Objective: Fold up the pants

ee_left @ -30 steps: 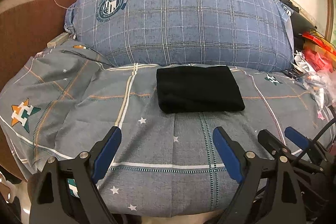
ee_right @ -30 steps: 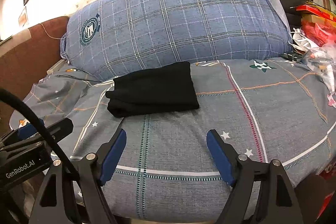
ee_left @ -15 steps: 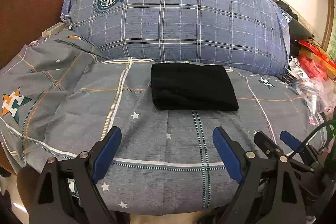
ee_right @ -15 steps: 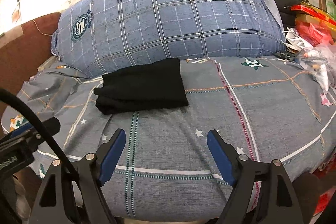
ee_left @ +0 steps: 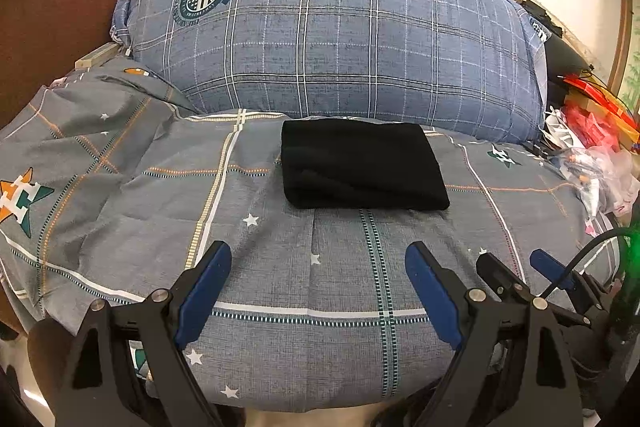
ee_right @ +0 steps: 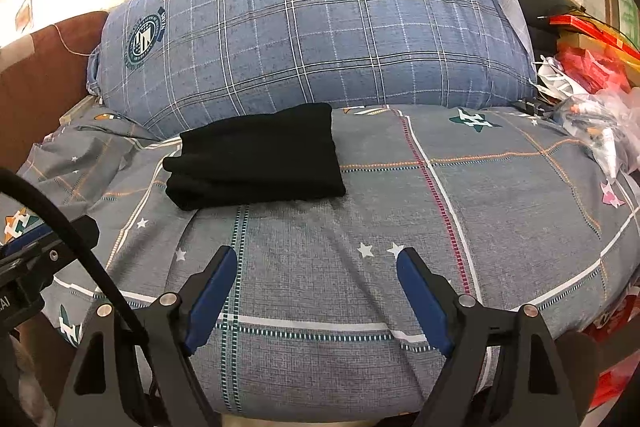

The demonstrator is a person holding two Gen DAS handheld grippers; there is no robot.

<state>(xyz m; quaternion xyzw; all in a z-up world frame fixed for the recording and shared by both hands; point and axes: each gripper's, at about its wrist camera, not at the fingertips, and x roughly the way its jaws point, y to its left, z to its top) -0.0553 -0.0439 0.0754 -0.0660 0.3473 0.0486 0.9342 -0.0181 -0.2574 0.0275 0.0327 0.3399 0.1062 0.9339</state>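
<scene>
Your left gripper [ee_left: 318, 269] and right gripper [ee_right: 312, 269]: fingers wide, holding nothing. Folded black pants [ee_left: 360, 165] lie at 12 o'clock on the grey bedsheet [ee_left: 280, 279]. Plaid pillow [ee_left: 340, 35] just behind; plastic bags [ee_left: 596, 167] at 3 o'clock.

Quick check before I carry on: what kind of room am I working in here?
Most likely a bedroom at home: the folded black pants lie on a bed with a grey star-print sheet, a big blue plaid pillow behind them, and a brown headboard at left.

Matt, seemingly knit pants [ee_left: 360, 163]
</scene>
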